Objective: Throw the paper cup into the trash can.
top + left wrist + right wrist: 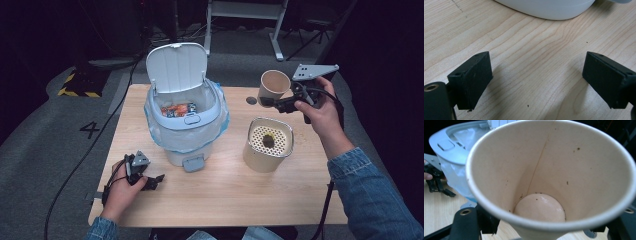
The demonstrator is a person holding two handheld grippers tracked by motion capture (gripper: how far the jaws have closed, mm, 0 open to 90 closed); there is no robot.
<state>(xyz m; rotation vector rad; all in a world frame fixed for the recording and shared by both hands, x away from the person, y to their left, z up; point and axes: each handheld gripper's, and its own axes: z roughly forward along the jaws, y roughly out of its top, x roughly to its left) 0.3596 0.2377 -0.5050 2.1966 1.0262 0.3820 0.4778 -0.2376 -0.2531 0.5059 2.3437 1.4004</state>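
Nearest you, your left gripper (150, 181) rests on the pale wooden table (225, 190) with its jaws spread and nothing between them, just short of the white plastic pedal bin (184, 107).

Farther off, your right gripper (272, 103) pinches one tan paper cup (274, 85), lifted clear of the table and tipped so its mouth faces you. It looks emptied: only dark specks cling inside.

I judge you are carrying the cup to the bin, whose lid stands open. Next, swing it across over the liner and release.

Count: one cup, one bin, one beige perforated-top canister (268, 144), two grippers.
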